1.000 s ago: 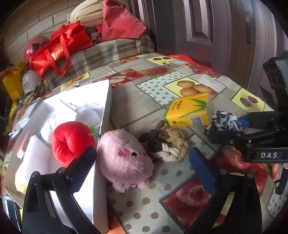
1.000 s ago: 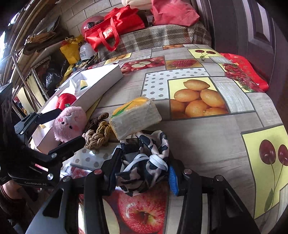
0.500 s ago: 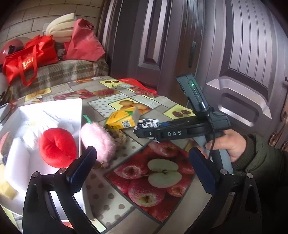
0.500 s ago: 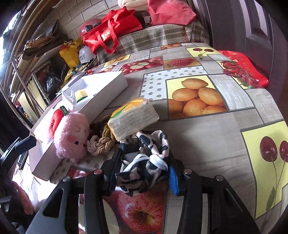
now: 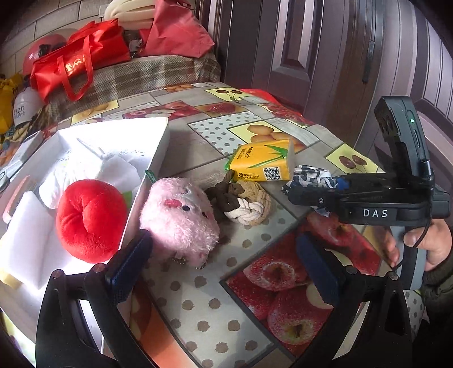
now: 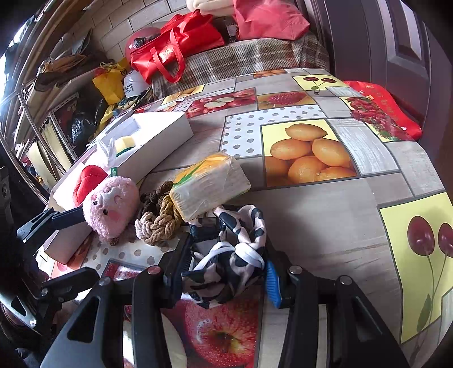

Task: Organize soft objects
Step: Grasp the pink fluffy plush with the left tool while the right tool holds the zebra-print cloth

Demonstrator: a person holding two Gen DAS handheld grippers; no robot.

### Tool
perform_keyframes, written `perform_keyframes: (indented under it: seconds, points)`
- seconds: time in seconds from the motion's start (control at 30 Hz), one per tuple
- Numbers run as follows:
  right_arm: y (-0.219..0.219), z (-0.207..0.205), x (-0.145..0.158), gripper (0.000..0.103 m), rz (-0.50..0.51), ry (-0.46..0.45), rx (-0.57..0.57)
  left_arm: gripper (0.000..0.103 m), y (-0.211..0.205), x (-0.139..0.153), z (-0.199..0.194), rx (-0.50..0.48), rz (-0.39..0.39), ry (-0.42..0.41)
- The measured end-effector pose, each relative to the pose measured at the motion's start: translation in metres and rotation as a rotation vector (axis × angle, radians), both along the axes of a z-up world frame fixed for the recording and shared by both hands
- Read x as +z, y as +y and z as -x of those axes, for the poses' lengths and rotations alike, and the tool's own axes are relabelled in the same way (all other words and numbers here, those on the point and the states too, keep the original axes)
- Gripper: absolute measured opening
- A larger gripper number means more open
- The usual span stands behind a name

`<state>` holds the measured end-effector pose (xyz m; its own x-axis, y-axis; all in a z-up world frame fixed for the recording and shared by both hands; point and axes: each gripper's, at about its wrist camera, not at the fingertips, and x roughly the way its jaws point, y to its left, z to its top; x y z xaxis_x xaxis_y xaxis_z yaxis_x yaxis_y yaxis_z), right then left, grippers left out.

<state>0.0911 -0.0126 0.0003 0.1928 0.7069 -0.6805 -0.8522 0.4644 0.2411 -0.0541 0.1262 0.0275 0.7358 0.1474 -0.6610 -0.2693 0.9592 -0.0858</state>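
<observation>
Right gripper (image 6: 223,271) fingers clamp a spotted scarf (image 6: 229,254) beside the tissue pack (image 6: 209,184); left gripper (image 5: 223,269) fingers gape wide. Trailing folds could drag the pack along.

A fruit-print tablecloth (image 6: 325,203) covers the table — lemons, cherries, apples, dotted squares. At its far end lies a plaid cushion (image 6: 249,59) bearing a red tote bag (image 6: 175,45) and a red cloth bundle (image 6: 269,17). A yellow bag (image 6: 109,83) and a white helmet (image 6: 131,86) sit by cluttered metal shelves (image 6: 36,113) — dark panelled doors (image 5: 325,48) stand behind.
</observation>
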Motion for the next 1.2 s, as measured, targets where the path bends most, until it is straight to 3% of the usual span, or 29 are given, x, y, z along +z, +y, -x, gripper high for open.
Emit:
perform_keyframes:
  seconds: [0.37,0.47,0.57,0.7,0.77,0.83,0.9,1.03,1.1,1.13,1.2]
  points:
    - [0.001,0.000,0.000,0.047,0.000,0.000,0.000,0.102,0.016,0.005,-0.033,0.079,0.037,-0.010]
    - [0.001,0.000,0.000,0.047,0.000,0.000,0.000,0.102,0.016,0.010,-0.038,0.067,0.054,-0.025]
    - [0.001,0.000,0.000,0.047,0.000,0.000,0.000,0.102,0.022,0.006,-0.047,0.034,0.187,-0.023]
    - [0.001,-0.001,0.000,0.047,-0.004,0.005,-0.005,0.102,0.007,0.006,-0.045,-0.023,0.167,-0.006]
    - [0.000,-0.002,-0.001,0.047,-0.009,0.013,-0.007,0.102,0.007,0.008,-0.039,-0.001,0.181,-0.038]
    - [0.000,-0.003,-0.001,0.047,-0.008,0.012,-0.008,0.102,0.011,0.015,-0.038,0.052,0.133,-0.061]
    - [0.000,-0.004,-0.001,0.047,-0.007,0.011,-0.007,0.102,0.010,0.023,-0.040,0.085,0.013,-0.051]
    - [0.000,-0.003,-0.001,0.047,-0.009,0.014,-0.008,0.102,0.007,0.026,-0.052,0.054,-0.139,0.014]
    - [0.000,-0.003,-0.001,0.047,-0.010,0.015,-0.008,0.099,0.007,0.021,-0.056,0.012,-0.153,0.052]
    - [0.000,-0.003,-0.001,0.047,-0.011,0.017,-0.009,0.093,0.006,0.018,-0.058,-0.017,-0.146,0.058]
    - [0.000,-0.004,-0.001,0.047,-0.014,0.022,-0.009,0.092,0.002,0.015,-0.058,-0.067,-0.131,0.049]
